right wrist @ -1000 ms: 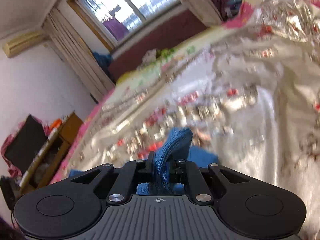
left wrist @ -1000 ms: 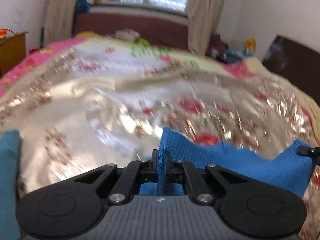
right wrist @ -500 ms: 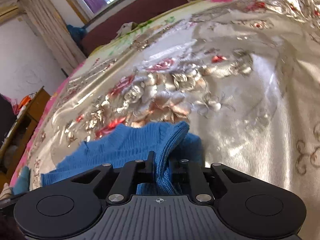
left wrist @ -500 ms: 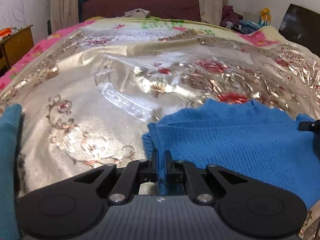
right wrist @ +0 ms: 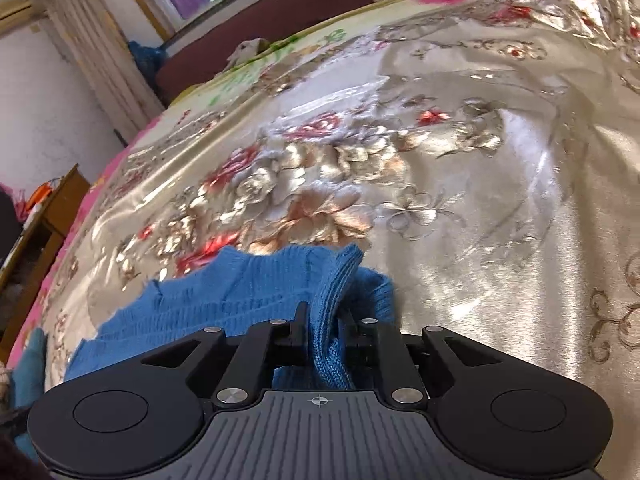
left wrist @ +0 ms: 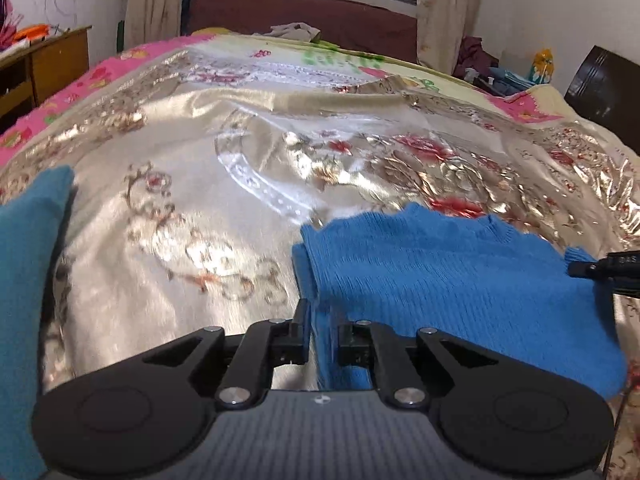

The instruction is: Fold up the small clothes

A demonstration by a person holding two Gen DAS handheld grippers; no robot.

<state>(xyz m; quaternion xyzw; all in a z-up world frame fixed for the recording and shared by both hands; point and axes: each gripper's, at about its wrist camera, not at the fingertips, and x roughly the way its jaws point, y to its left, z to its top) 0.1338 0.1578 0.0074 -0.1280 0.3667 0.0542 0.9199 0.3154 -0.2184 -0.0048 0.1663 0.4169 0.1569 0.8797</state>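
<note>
Two claws | left claw (left wrist: 320, 320): slightly parted around blue sweater (left wrist: 460, 276) edge | right claw (right wrist: 322, 322): pinching sweater fold

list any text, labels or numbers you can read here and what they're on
"DAS": white letters on the right gripper, cut off at the frame edge in the left wrist view.
Green lettering on the bed sheet: too blurred to read.
Nothing readable on the blue sweater.

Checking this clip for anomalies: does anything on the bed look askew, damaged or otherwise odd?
Nothing looks damaged or spilled. The blue knit garment lies mostly flat on the shiny floral bedspread, its right corner bunched up in the right gripper. The left gripper has fabric between its fingers. A teal cloth sits apart at the left.
</note>
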